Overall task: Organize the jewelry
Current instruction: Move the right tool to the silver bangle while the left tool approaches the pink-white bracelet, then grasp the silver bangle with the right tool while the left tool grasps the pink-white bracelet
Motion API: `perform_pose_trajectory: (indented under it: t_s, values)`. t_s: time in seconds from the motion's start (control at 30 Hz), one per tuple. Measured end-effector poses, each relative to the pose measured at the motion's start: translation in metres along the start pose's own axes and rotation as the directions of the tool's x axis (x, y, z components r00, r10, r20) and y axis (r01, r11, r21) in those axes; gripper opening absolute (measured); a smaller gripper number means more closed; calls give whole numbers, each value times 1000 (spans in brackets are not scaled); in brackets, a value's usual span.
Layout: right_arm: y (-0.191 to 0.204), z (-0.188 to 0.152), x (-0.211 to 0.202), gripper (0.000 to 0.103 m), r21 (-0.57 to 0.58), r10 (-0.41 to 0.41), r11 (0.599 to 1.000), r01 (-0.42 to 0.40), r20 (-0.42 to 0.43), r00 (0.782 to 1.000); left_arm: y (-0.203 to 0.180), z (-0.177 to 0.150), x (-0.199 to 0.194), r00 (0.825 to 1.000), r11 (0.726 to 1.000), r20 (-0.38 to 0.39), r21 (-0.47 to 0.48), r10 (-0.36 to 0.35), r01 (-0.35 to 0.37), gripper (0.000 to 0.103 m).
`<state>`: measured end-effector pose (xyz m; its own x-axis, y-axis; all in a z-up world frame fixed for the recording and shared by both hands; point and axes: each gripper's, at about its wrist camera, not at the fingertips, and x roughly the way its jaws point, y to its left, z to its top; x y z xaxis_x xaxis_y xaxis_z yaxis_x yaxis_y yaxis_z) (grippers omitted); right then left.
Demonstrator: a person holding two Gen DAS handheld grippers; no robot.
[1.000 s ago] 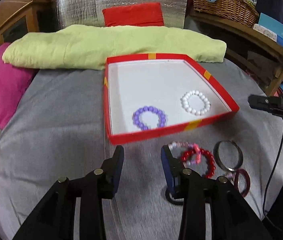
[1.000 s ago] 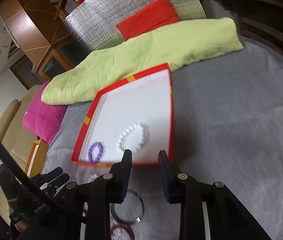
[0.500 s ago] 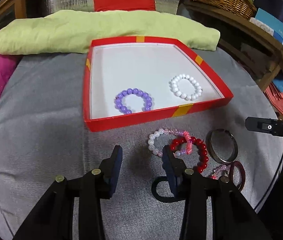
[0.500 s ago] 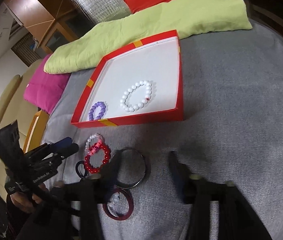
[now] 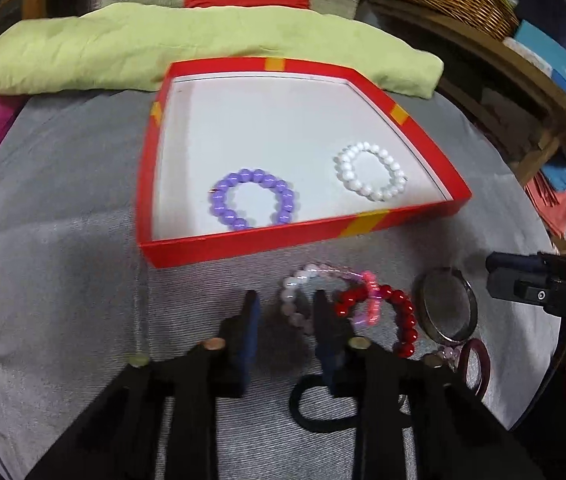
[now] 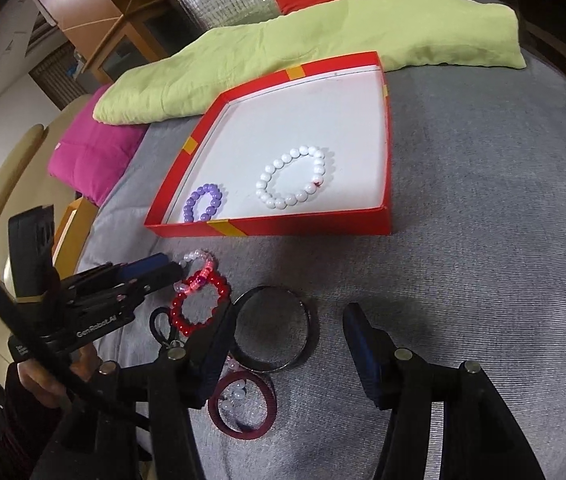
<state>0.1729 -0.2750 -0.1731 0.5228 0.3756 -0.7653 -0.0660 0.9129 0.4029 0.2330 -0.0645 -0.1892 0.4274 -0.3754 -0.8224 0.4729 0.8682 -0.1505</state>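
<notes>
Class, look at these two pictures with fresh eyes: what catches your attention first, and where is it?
The red box on the grey cloth, holding a purple bead bracelet and a white bead bracelet. In front of it lies a cluster of loose jewelry, notably a red bead bracelet and a metal bangle.

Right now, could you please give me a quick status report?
Left gripper and right gripper open, empty. Purple bracelet and white bracelet in red box. Red bracelet and metal bangle outside.
</notes>
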Motion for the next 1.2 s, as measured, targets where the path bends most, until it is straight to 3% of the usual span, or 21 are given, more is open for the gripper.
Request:
perform_pose_trajectory:
  t_s: [0.13,0.23,0.33,0.43,0.7,0.77,1.03,1.17,1.2]
  values:
    - [7,-2,8,60,-30,-2,1000,1,-24,1000,-4,0,5,999,998,1,33,49,-49,9]
    - [14,-4,15,60,-50,-4,999,1,-44,999,3,0,2,999,999,9,10,36,-36,8]
    - [23,-5,22,61,-70,-11,997,7,-63,998,10,0,0,998,998,13,-11,67,-67,8]
    - [35,-6,28,71,-117,-47,992,39,-63,997,20,-1,-3,996,995,13,-39,87,-87,8]
    - [53,-13,42,70,-230,-178,959,165,-38,983,46,-5,-13,989,986,17,-82,150,-148,8]
    - [53,-15,43,64,-246,-203,950,191,-23,979,50,-6,-14,988,984,12,-92,155,-153,8]
    - [34,-3,35,64,-191,-248,949,250,35,968,48,-6,-16,994,991,3,-87,105,-104,8]
    - [12,6,29,64,-104,-283,952,287,46,958,48,-7,-24,998,994,11,-91,65,-64,15]
    - [6,8,28,64,-82,-294,952,296,43,955,48,-8,-26,998,994,13,-89,60,-58,28]
